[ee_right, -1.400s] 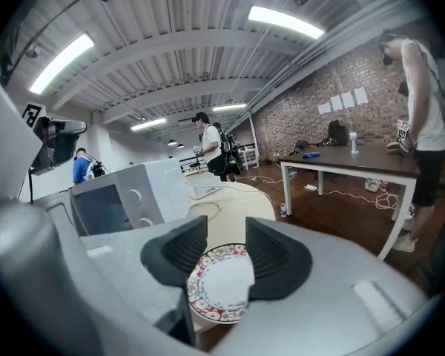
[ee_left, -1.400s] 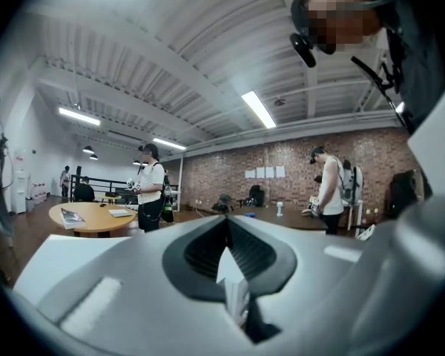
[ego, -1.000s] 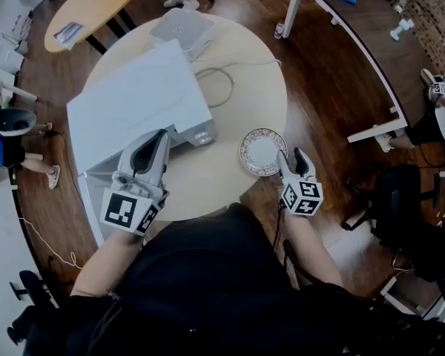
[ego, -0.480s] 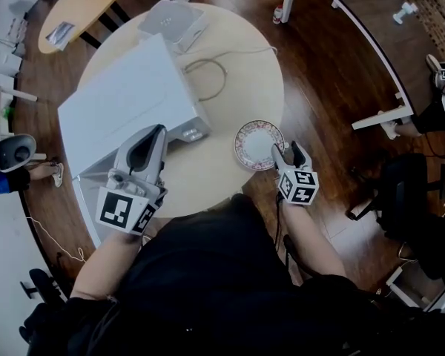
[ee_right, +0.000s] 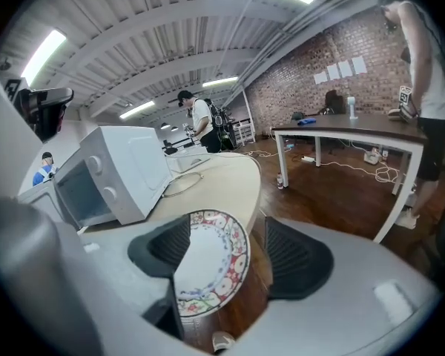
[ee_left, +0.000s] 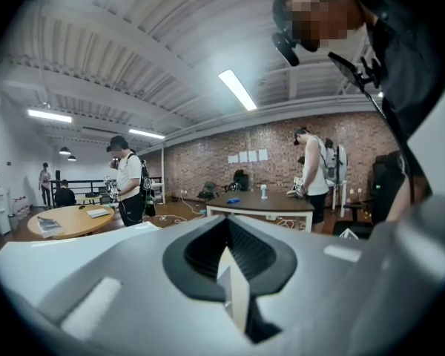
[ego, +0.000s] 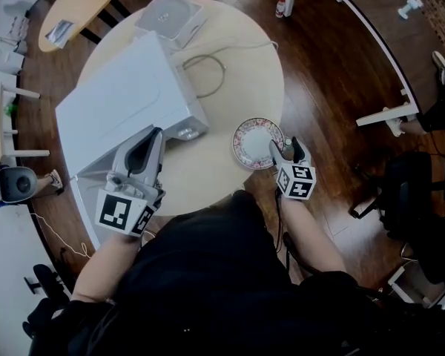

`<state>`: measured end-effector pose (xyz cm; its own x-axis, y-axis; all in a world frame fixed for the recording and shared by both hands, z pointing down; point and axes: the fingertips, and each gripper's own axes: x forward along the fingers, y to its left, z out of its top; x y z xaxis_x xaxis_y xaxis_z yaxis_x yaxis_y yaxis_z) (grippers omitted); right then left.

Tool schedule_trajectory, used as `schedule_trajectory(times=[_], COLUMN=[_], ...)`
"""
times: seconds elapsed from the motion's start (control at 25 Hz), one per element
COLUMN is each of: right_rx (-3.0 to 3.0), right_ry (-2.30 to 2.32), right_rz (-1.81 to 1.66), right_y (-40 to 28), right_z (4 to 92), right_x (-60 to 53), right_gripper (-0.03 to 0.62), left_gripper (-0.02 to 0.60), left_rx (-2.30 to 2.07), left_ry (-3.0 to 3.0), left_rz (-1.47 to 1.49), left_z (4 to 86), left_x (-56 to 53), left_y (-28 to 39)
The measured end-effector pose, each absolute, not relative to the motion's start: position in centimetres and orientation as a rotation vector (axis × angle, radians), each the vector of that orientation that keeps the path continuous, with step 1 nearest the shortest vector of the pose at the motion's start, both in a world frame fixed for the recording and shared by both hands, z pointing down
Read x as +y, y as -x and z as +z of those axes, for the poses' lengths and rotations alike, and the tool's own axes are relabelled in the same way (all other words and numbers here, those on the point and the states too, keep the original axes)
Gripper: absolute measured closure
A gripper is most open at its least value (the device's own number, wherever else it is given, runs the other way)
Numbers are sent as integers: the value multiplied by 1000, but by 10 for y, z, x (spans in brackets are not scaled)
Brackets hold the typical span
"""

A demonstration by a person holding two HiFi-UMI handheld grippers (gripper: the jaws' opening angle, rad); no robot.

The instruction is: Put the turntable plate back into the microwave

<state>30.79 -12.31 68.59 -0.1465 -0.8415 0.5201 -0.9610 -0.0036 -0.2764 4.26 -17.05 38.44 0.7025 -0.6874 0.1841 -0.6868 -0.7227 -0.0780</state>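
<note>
- The white microwave [ego: 126, 102] stands at the left edge of the round table [ego: 237, 58], with its door [ego: 89, 199] swung open toward the person.
- The left gripper [ego: 156, 133] sits over the microwave's front, and its 2 jaws are closed together.
- The turntable plate [ego: 254, 141], white with a floral rim, lies flat at the table's near-right edge, outside the microwave.
- The right gripper [ego: 288, 148] is at the plate's near-right rim. Its 2 jaws are opening with the rim between them, and the pads are not pressing it.
</note>
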Motion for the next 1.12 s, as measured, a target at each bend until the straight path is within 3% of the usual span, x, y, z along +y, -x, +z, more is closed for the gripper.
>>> schedule_trajectory(times=[1.12], right_rx=[-2059], right_ry=[-1775], right_rz=[1174], right_y=[-293], right_z=[742], right_x=[-127], right_gripper=[269], left_gripper=[577], left_rx=[1191], left_ry=[2933], left_rz=[-376], left_z=[394], left_x=[-165], left_y=[-56])
